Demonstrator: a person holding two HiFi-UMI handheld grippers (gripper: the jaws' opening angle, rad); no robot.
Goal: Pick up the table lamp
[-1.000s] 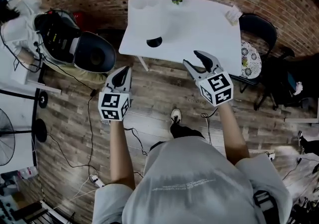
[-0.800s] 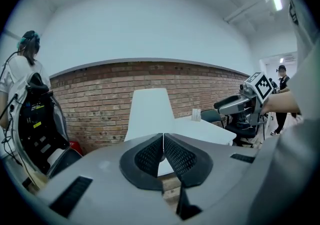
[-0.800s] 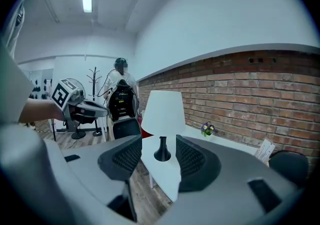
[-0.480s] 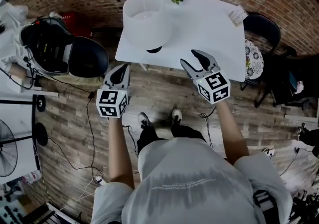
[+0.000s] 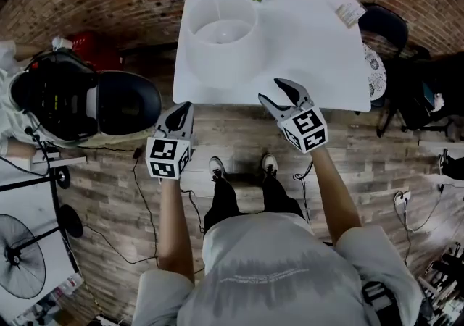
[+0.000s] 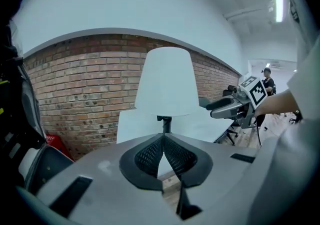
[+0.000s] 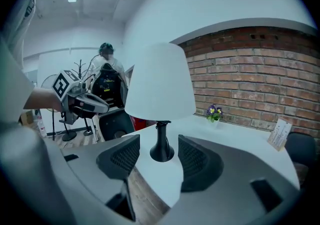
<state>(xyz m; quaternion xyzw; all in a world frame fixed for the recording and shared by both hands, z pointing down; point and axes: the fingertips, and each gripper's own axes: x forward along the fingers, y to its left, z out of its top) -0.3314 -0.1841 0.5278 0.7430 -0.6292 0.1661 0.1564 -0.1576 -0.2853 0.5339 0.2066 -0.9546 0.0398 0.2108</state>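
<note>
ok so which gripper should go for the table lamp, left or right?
Right, probably. The right gripper is open, with the table lamp lined up ahead between its jaws, and it reaches over the table edge. The left gripper is shut and short of the table.

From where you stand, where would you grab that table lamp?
Probably the slim dark stem, between the wide white shade and the flared base. Come level from the near edge of the table: the right gripper faces it with jaws apart, and the shade looks too broad.
</note>
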